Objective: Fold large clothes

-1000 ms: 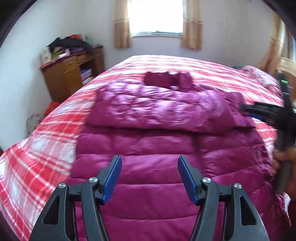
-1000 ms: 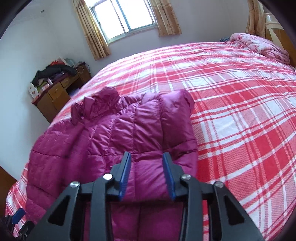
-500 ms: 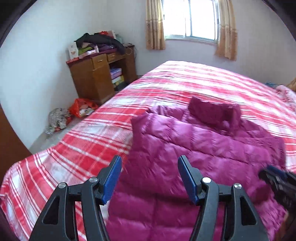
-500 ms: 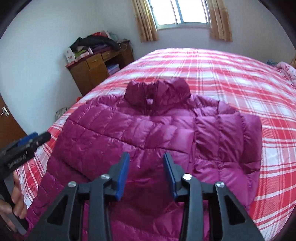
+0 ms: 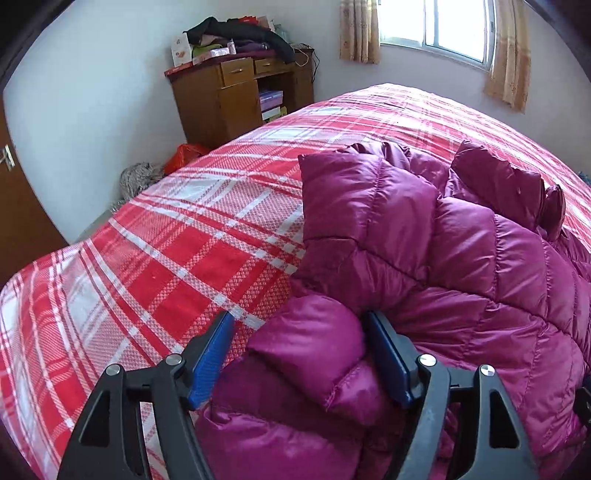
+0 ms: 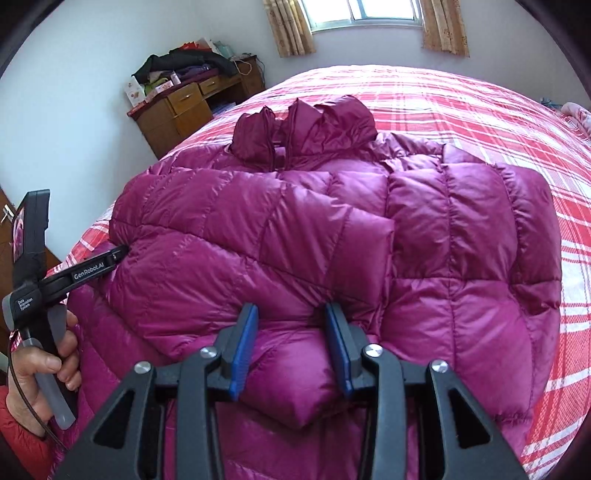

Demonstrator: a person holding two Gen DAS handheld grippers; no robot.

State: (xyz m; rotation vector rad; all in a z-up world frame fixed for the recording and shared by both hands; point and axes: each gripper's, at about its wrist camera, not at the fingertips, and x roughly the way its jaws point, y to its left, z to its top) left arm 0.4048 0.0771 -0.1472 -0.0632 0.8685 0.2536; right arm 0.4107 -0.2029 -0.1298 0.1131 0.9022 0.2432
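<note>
A magenta quilted down jacket (image 6: 332,229) lies on the bed, sleeves folded across its body, collar toward the window. It fills the right half of the left wrist view (image 5: 461,266). My left gripper (image 5: 295,354) is open, with a puffy fold at the jacket's left edge between its jaws. It also shows in the right wrist view (image 6: 114,254) at the jacket's left side. My right gripper (image 6: 290,350) is open, with a raised fold in the jacket's near middle between its jaws.
The bed has a red and white plaid cover (image 5: 177,266). A wooden desk (image 5: 229,99) piled with clothes stands by the far wall, left of the window (image 6: 365,11). A red bag (image 5: 184,155) and a grey bundle lie on the floor beside it.
Both grippers have dropped down close to the jacket. The left one swung to the jacket's left edge and now straddles a fold; the right one now straddles a fold near the middle.
</note>
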